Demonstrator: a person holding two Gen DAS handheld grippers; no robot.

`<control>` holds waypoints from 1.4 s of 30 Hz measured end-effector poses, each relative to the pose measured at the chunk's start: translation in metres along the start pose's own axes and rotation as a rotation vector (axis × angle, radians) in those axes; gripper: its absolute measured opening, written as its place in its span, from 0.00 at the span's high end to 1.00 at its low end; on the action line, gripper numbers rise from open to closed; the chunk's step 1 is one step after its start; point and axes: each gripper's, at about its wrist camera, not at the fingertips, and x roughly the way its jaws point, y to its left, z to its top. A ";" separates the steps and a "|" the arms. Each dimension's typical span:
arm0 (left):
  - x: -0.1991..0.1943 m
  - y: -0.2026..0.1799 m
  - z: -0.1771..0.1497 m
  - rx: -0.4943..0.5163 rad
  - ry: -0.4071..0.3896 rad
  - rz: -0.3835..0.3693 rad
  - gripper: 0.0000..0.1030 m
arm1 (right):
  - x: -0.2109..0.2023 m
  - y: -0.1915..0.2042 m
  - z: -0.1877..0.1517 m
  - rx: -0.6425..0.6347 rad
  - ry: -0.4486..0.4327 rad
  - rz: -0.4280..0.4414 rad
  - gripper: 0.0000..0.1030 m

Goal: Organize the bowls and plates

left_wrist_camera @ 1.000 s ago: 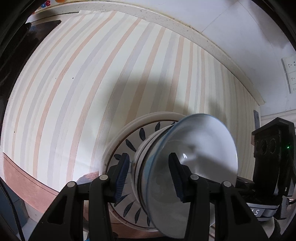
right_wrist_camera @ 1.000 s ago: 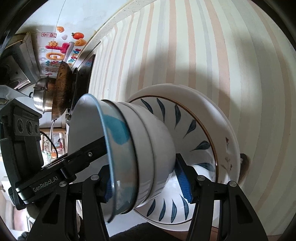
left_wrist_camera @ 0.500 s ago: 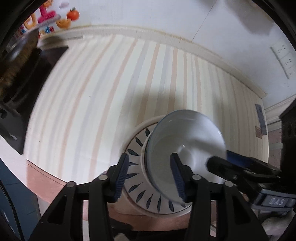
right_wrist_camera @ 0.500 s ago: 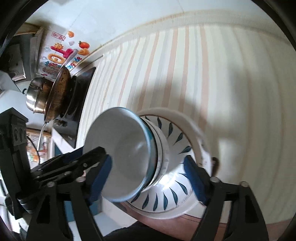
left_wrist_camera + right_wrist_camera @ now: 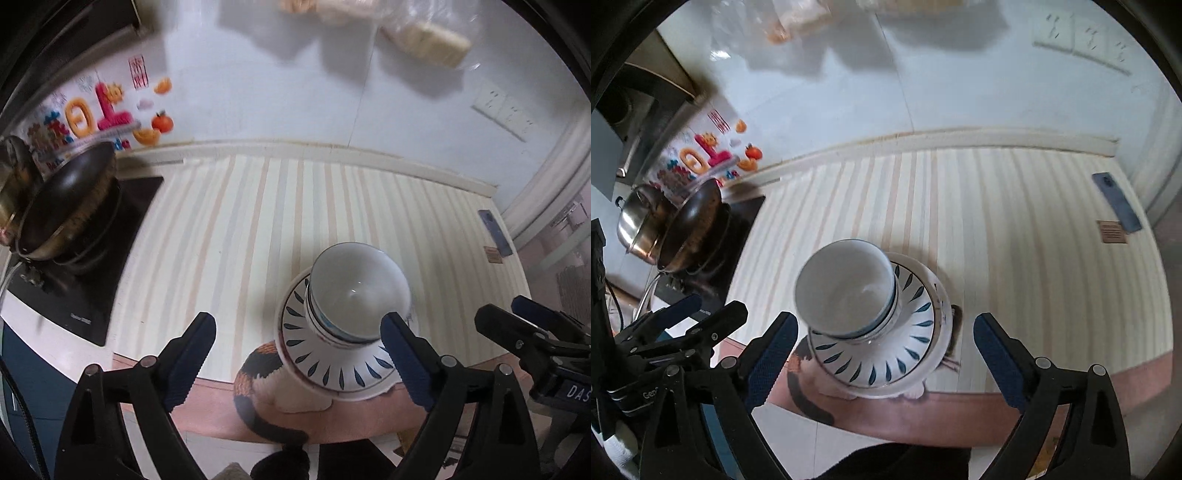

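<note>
Near the counter edge (image 5: 1052, 373) your bowl stack (image 5: 846, 288) sits on plates (image 5: 886, 354); left gripper (image 5: 299, 358) and right gripper (image 5: 882, 354), just opened wide, hold nothing — one bump could tip it off.

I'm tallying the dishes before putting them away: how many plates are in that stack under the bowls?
2 visible: a leaf-patterned plate directly beneath the nested bowls, and a larger white plate under that, its rim showing on the right. A further plate could be hidden below.

Soft, even light w/ faint wall shadows; heavy fisheye bend + dark vignette at edges, motion blur throughout
</note>
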 end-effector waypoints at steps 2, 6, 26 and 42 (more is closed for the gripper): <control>-0.017 0.000 -0.005 0.014 -0.028 0.001 0.11 | -0.024 0.008 -0.011 -0.004 -0.036 -0.014 0.04; -0.057 0.000 -0.019 0.028 -0.097 0.007 0.10 | -0.070 0.023 -0.037 -0.016 -0.097 -0.041 0.04; -0.190 -0.012 -0.115 -0.033 -0.273 0.092 0.01 | -0.224 0.049 -0.140 -0.100 -0.300 -0.051 0.01; -0.221 -0.021 -0.163 -0.059 -0.314 0.151 0.01 | -0.256 0.033 -0.184 -0.106 -0.316 -0.049 0.01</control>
